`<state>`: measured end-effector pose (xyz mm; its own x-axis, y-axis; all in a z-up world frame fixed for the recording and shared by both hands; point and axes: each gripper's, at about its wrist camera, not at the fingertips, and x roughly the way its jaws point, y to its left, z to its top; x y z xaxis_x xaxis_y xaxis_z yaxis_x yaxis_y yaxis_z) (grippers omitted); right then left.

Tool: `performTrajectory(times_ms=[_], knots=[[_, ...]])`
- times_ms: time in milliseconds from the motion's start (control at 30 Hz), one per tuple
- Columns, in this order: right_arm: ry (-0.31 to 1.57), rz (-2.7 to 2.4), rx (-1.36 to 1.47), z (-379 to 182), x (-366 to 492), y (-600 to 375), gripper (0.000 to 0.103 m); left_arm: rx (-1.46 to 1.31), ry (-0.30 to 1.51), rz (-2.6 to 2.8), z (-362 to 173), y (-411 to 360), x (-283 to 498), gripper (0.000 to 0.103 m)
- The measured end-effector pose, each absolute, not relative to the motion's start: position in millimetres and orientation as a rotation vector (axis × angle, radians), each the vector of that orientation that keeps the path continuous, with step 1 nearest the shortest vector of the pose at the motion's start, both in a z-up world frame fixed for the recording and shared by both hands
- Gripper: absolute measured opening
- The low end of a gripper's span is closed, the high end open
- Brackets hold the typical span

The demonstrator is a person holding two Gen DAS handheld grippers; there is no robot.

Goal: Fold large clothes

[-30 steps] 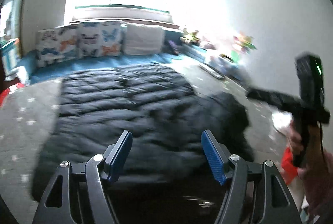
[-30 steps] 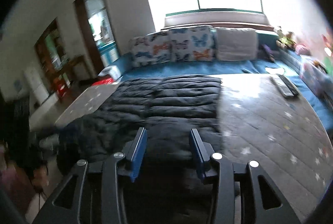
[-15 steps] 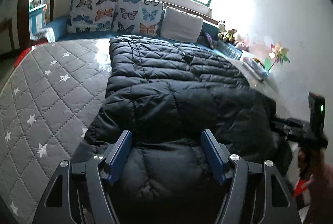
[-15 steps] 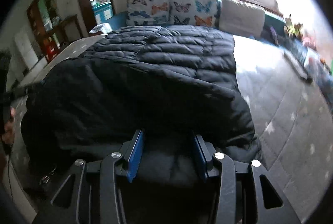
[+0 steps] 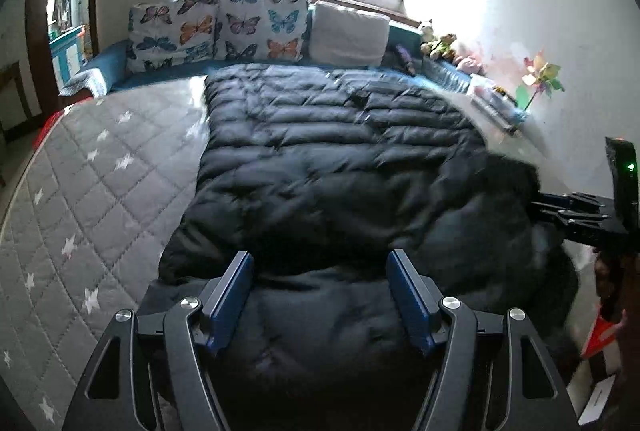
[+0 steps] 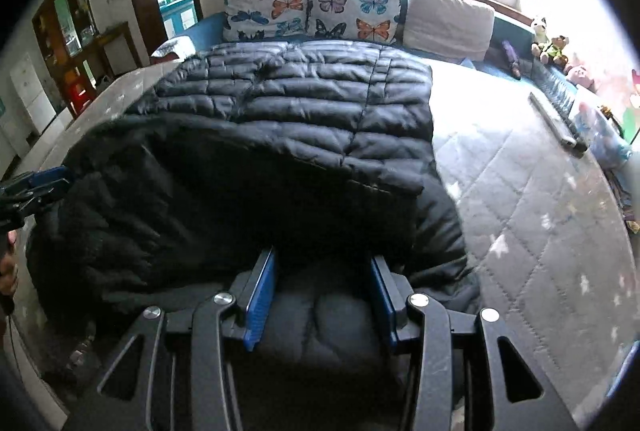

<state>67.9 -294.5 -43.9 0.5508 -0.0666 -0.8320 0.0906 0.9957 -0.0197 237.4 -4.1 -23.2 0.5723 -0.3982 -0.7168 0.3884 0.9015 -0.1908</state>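
Surfaces ahead of your two grippers: cloth, plastic, metal

Between your left gripper's (image 5: 320, 291) ribbed blue pads (image 5: 408, 297) bulges a black puffer coat (image 5: 340, 167), quilted with a faint sheen; beside it you have a matt grey mattress (image 5: 92, 191), stitched in diamonds, with printed cloth butterfly cushions (image 5: 260, 27) beyond. Your right gripper (image 6: 322, 293) shows matt black plastic and bright metal screws (image 6: 419, 298).

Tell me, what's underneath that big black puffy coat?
The black puffy coat lies on a grey quilted mattress with white stars, which shows on both sides of it. Whatever sits directly beneath the coat is covered, so I cannot tell.
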Motion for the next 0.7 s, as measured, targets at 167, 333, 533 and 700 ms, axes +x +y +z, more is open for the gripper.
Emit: performTrajectory(times_ms=[167,333,533,700], knots=[[0.922,-0.068,0.033,-20,83,-286,0.048,0.015,0.799,-0.504,5,-30,247,0.072],[0.947,-0.041,0.017,-31,113,-273,0.048,0.041,0.861,-0.546,-2,-66,278,0.072],[1.007,-0.049,0.018,-64,120,-281,0.048,0.048,0.914,-0.546,-38,-82,291,0.071],[1.006,-0.009,0.06,-70,116,-290,0.048,0.133,0.909,-0.523,-52,-96,288,0.071]])
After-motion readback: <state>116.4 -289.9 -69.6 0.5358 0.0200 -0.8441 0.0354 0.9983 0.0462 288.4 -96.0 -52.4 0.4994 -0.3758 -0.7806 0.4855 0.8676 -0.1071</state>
